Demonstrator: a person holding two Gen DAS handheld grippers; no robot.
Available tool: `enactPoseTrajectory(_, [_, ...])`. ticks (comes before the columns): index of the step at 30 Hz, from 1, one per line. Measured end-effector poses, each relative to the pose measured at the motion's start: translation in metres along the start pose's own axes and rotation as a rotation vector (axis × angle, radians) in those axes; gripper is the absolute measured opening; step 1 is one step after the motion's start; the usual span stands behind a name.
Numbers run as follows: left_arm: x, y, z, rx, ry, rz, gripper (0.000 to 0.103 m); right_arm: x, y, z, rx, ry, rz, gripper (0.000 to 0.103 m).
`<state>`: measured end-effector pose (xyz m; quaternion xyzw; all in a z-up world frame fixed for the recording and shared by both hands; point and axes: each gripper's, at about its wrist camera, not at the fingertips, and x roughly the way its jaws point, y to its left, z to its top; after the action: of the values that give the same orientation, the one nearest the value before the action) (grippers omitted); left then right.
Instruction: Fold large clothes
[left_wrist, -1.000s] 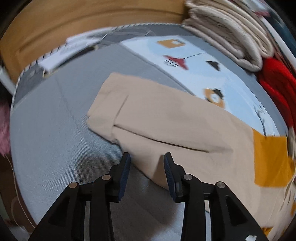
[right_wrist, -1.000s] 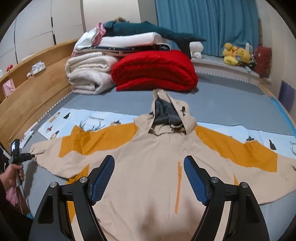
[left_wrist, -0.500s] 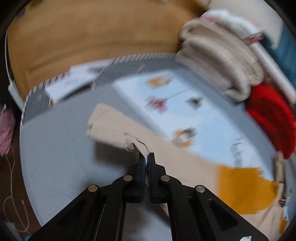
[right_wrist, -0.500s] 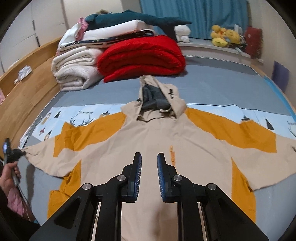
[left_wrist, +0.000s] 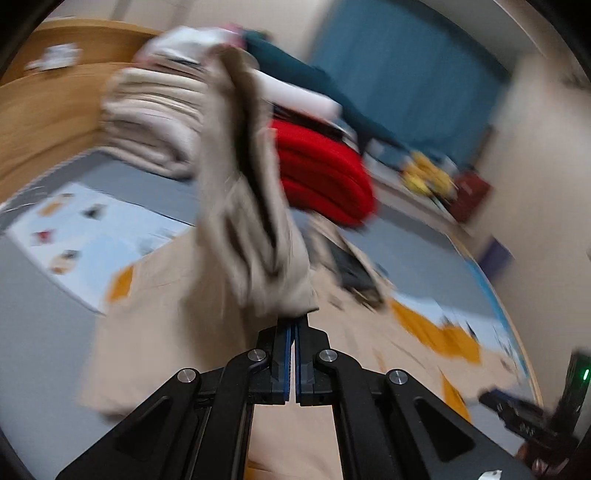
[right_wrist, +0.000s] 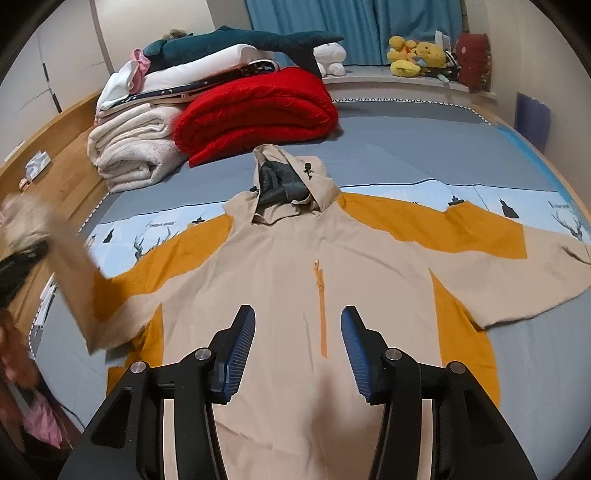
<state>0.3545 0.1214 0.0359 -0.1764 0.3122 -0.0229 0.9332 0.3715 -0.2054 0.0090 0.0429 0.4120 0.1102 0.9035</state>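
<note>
A grey bed (right_wrist: 424, 147) fills the frame; a beige-and-orange jacket (right_wrist: 295, 266) lies spread at centre (one sleeve lifted, lower left), with a red quilt (right_wrist: 255, 110) and white blankets (right_wrist: 133, 151) upper left.

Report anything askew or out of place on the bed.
One sleeve of the beige and orange hooded jacket is off the bed, pinched in the shut left gripper; the other sleeve lies flat. Nothing looks damaged.
</note>
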Motion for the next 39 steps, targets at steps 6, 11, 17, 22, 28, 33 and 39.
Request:
enactPoseTrajectory(6, [0.079, -0.055, -0.050, 0.084, 0.285, -0.148, 0.000, 0.005, -0.008, -0.010, 0.056, 0.000, -0.025, 0.016])
enactPoseTrajectory(11, [0.094, -0.048, -0.058, 0.092, 0.387, -0.173, 0.016, 0.031, -0.017, -0.016, 0.132, 0.061, -0.022, 0.017])
enactPoseTrajectory(17, [0.078, -0.010, -0.034, 0.039, 0.288, -0.099, 0.022, 0.066, -0.020, -0.018, 0.207, 0.125, 0.035, 0.030])
enactPoseTrajectory(22, [0.078, 0.031, -0.021, -0.024, 0.256, -0.034, 0.022, 0.109, -0.021, -0.038, 0.329, 0.268, 0.109, 0.035])
enactPoseTrajectory(28, [0.069, 0.058, -0.004, -0.055, 0.211, 0.001, 0.022, 0.161, -0.013, -0.085, 0.439, 0.499, 0.090, 0.035])
enactPoseTrajectory(33, [0.066, 0.083, 0.006, -0.102, 0.176, 0.061, 0.022, 0.171, -0.002, -0.093, 0.442, 0.508, 0.091, 0.035])
enactPoseTrajectory(39, [0.066, 0.103, 0.015, -0.145, 0.139, 0.146, 0.022, 0.160, 0.019, -0.063, 0.349, 0.378, 0.114, 0.006])
